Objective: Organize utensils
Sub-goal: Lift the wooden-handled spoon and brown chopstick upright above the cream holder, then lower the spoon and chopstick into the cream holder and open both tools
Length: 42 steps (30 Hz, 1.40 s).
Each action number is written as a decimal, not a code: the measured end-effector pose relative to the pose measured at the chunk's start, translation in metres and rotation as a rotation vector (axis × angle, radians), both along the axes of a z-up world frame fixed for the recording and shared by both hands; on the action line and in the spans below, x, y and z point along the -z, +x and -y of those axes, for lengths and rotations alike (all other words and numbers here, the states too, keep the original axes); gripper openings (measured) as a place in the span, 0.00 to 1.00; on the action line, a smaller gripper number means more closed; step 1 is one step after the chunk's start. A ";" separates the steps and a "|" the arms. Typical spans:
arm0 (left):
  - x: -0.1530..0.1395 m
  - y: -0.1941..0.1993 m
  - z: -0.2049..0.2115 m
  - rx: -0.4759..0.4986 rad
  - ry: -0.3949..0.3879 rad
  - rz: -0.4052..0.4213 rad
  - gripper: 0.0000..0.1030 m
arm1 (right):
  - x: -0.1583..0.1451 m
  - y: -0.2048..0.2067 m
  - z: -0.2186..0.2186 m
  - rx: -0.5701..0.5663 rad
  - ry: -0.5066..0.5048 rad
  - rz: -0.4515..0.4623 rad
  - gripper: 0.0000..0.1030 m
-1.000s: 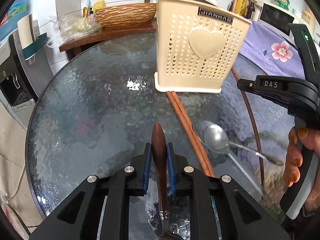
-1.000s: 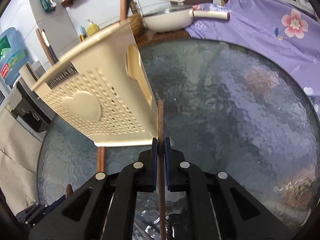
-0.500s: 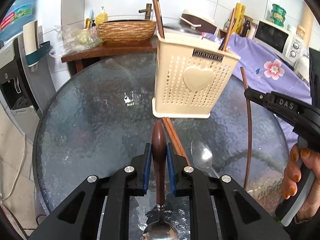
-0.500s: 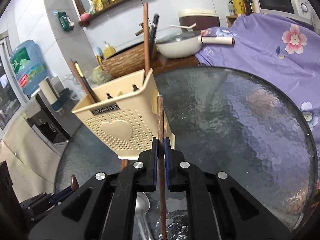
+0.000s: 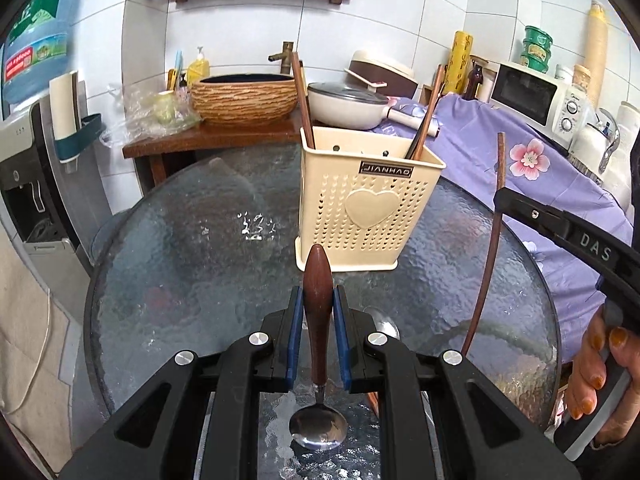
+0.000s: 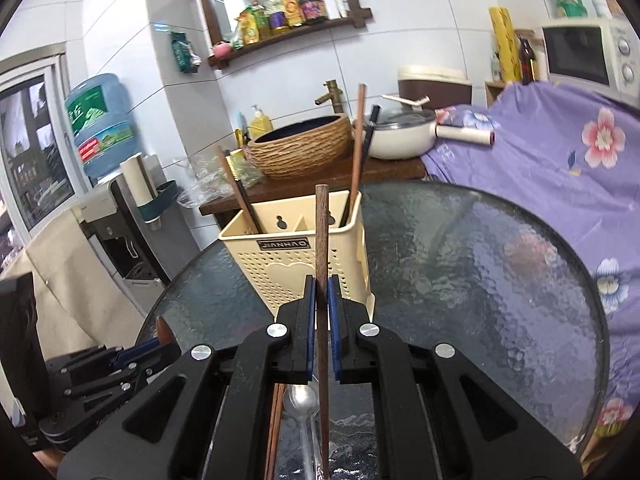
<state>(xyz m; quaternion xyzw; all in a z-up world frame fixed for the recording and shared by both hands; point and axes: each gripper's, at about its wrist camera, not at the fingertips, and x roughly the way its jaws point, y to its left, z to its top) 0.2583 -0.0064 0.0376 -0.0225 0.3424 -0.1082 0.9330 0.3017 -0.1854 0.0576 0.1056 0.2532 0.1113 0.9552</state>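
Behind the round tabletop [image 5: 168, 264] of dark textured glass stands a wooden side stand with a woven brown basin [image 5: 244, 98], a white lidded pan [image 5: 348, 110] and a crumpled plastic bag; a purple flowered cloth [image 6: 540, 152] lies along the right edge, with a white microwave [image 5: 532, 94] beyond it. Toward the far edge of the tabletop sits the cream perforated plastic utensil holder [image 5: 368, 216], a raised heart on its front and a small plate reading JIANHAO; several brown chopsticks already lean inside it. My left jaws [image 5: 318, 320] are clamped on the dark wooden handle of a steel-bowled spoon [image 5: 318, 292], handle tip toward the holder, bowl hanging near the camera. My right jaws [image 6: 322, 308] are closed tight on a single brown wooden chopstick [image 6: 322, 240], standing nearly upright in front of the holder. The right tool's body reads DAS. On the glass near the near edge lie a plain steel spoon [image 6: 302, 400] and a pair of reddish chopsticks [image 6: 274, 420], side by side.
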 end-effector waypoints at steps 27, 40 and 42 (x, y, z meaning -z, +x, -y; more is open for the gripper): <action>-0.054 0.007 0.010 0.043 -0.033 0.093 0.14 | -0.062 -0.008 0.000 -0.069 0.027 0.129 0.07; -0.153 0.041 0.014 0.009 -0.111 0.230 0.14 | -0.140 0.032 -0.002 -0.009 0.042 0.257 0.07; -0.164 0.053 0.014 -0.019 -0.120 0.247 0.14 | -0.150 0.040 -0.003 0.020 0.030 0.291 0.07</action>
